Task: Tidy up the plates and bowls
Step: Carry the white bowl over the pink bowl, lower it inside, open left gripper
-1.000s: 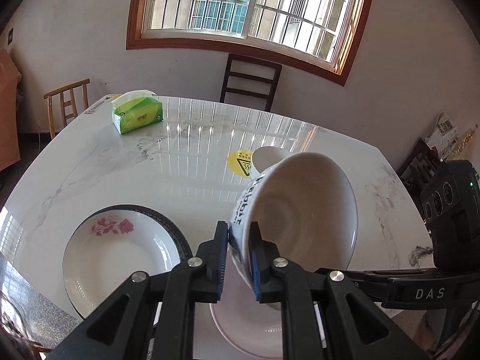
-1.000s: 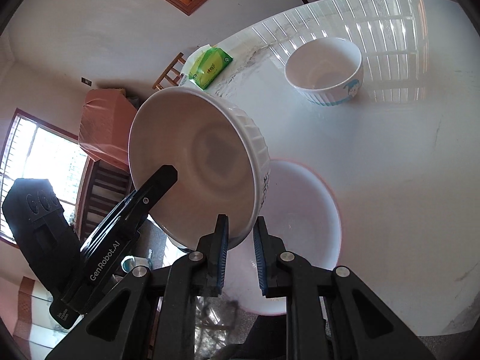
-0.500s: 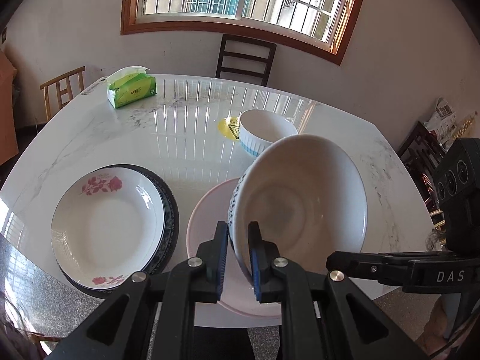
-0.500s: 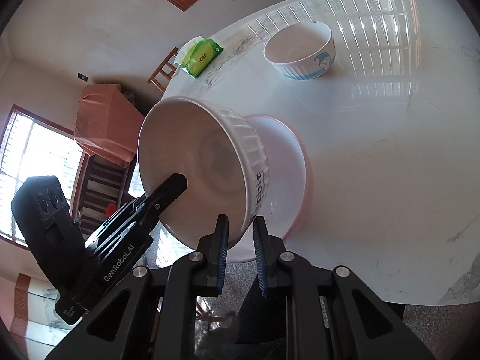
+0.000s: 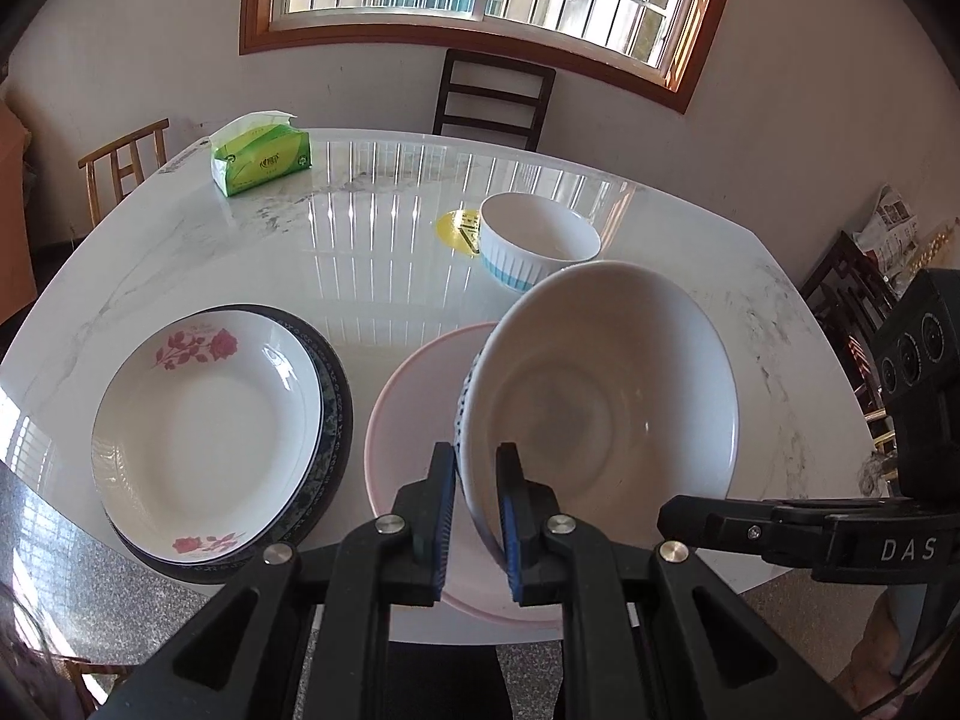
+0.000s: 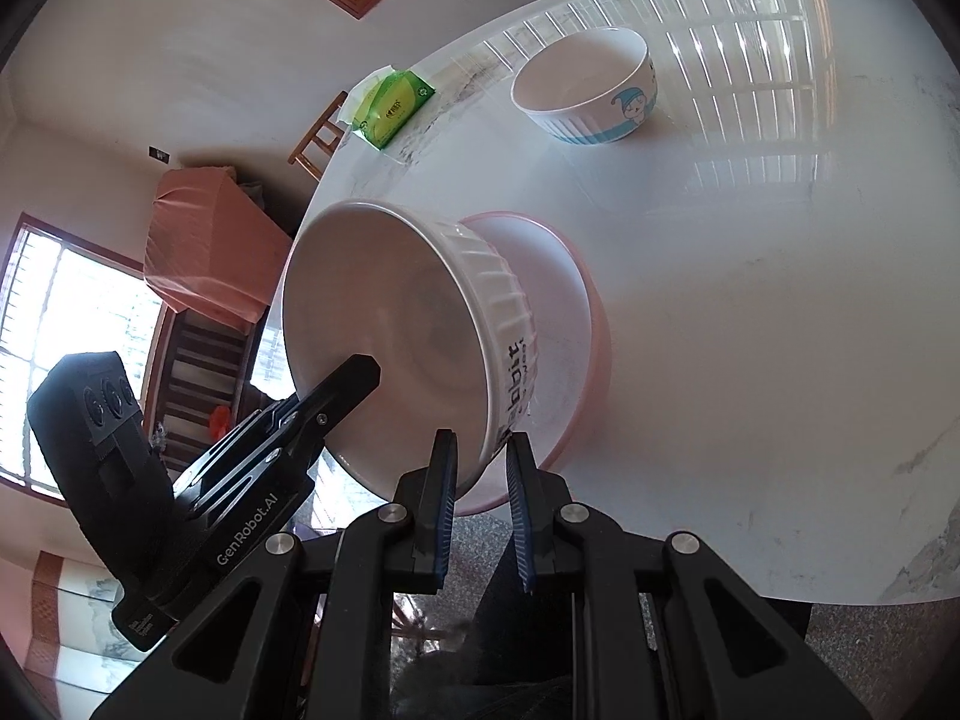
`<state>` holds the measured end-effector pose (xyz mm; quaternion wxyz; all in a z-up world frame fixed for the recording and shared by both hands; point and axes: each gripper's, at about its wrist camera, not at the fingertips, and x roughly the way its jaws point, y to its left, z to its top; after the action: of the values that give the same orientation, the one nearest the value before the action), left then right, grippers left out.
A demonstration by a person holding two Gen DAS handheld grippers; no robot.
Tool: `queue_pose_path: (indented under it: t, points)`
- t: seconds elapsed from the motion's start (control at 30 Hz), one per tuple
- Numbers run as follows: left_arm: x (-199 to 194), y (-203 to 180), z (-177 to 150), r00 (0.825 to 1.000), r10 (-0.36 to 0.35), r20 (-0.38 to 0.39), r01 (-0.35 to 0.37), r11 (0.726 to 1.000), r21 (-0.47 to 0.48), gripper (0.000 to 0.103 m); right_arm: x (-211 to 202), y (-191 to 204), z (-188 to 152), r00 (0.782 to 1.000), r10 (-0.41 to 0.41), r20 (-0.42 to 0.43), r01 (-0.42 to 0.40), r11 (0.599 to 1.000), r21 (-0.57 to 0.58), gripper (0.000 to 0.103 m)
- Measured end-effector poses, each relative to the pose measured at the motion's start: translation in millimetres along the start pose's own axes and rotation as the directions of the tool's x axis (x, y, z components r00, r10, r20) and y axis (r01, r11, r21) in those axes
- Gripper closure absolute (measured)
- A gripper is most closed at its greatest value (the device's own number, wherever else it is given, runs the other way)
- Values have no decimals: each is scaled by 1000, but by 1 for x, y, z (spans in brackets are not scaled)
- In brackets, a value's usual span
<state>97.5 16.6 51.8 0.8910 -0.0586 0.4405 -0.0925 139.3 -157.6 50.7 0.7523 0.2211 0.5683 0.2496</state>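
Left wrist view: the left hand-held gripper [image 5: 475, 501] clamps the rim of the large white ribbed ceramic bowl [image 5: 606, 402], tilted over the pale pink plate [image 5: 408, 414] on the marble tabletop [image 5: 384, 252], probably for stacking. Right wrist view: the right hand-held gripper [image 6: 480, 495] pinches the opposite rim, sharing the load.

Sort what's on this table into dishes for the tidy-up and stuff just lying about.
For the job: large white bowl held by both grippers, pink plate, rose plate on dark-rimmed plate, small blue-striped bowl.
Lying about: green tissue pack, yellow sticker.

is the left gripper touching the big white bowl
Touching. In the left wrist view the left gripper has both pads clamped on the rim of the big white bowl.
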Motion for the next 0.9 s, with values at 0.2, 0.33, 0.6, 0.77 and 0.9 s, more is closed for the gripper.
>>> queue_pose_path:
  t: [0.2, 0.33, 0.6, 0.77, 0.9]
  points:
    - [5, 0, -2, 1000, 4, -14, -4, 1000, 4, 89, 3, -1, -1, 1000, -3, -3, 3, 1000, 4, 86]
    - [8, 1, -3, 1000, 5, -24, -5, 1000, 4, 89, 3, -2, -1, 1000, -5, 1, 5, 1000, 4, 86]
    - [10, 0, -4, 1000, 10, -30, -10, 1000, 8, 89, 3, -2, -1, 1000, -6, 2, 6, 1000, 4, 86]
    - [14, 1, -6, 999, 12, -44, -12, 1000, 4, 89, 3, -1, -1, 1000, -8, 2, 8, 1000, 1, 86]
    - [17, 2, -8, 998, 16, -54, -16, 1000, 6, 88, 3, -2, 0, 1000, -9, 2, 9, 1000, 2, 86]
